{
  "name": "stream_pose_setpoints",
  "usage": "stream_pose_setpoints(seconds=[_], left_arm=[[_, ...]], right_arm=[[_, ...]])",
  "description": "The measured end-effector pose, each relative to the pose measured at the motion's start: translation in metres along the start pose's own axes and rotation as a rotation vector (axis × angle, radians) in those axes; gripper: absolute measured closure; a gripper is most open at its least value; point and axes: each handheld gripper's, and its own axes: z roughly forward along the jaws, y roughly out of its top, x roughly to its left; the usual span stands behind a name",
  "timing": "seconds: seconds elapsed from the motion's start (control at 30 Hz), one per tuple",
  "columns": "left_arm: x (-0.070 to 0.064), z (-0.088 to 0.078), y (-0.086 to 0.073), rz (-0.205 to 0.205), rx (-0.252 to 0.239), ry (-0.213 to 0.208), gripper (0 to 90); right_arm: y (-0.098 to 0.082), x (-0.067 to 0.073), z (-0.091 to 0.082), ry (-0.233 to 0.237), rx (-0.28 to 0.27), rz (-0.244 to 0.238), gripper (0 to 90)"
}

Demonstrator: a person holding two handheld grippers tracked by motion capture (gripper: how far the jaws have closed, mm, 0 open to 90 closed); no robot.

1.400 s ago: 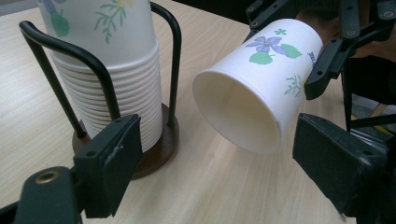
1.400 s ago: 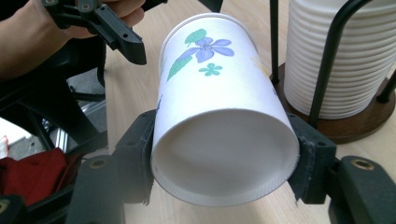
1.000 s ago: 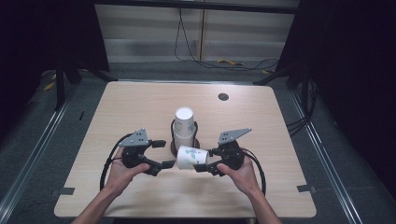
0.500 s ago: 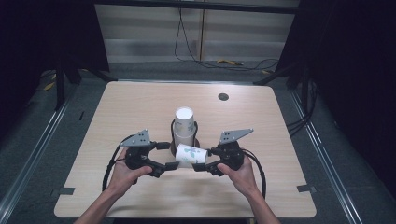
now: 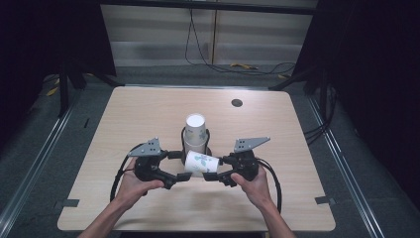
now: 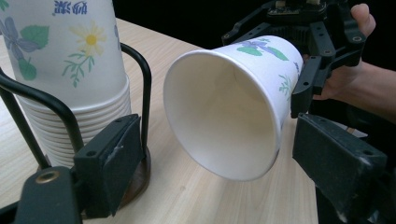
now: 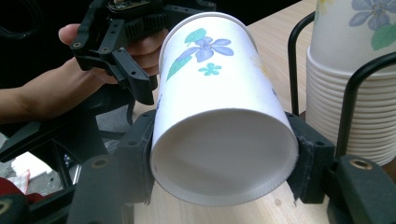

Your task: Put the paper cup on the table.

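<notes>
I see a lab-like recording space: bare table (image 5: 148, 114), black curtains (image 5: 376, 74), floor cables (image 5: 233, 62), rails (image 5: 29, 173).

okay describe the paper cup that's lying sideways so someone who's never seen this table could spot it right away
On the wooden table, find the wire holder with its upright stack of flowered cups near the middle. Just in front, the sideways cup hangs between the two grippers, its base pinched by the right gripper. It alone lies horizontal, apart from the stack.
</notes>
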Motion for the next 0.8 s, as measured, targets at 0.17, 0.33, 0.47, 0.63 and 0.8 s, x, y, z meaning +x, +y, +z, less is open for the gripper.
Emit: stream_pose_setpoints(seconds=[0.17, 0.33, 0.47, 0.63, 0.8], left_arm=[[-0.0009, 0.0020, -0.0008, 0.007, -0.012, -0.007, 15.6], [-0.0021, 0.0032, 0.0003, 0.027, -0.008, -0.020, 15.5], [-0.0009, 0.0053, -0.0008, 0.009, -0.007, -0.033, 15.7], [-0.0010, 0.0060, -0.0012, 0.011, -0.035, -0.054, 18.7], [0.0027, 0.0080, -0.0005, -0.033, -0.037, -0.089, 15.4]], right_arm=[[0.0003, 0.0015, 0.0019, 0.026, -0.001, -0.007, 36.7], [0.0006, 0.0028, 0.0030, 0.030, 0.001, -0.017, 36.8], [-0.0001, 0.0027, 0.0050, 0.037, 0.008, -0.016, 36.8], [0.0004, 0.0024, 0.0046, 0.044, -0.006, -0.012, 36.9], [0.0015, 0.0034, 0.0038, 0.053, -0.020, -0.016, 36.9]])
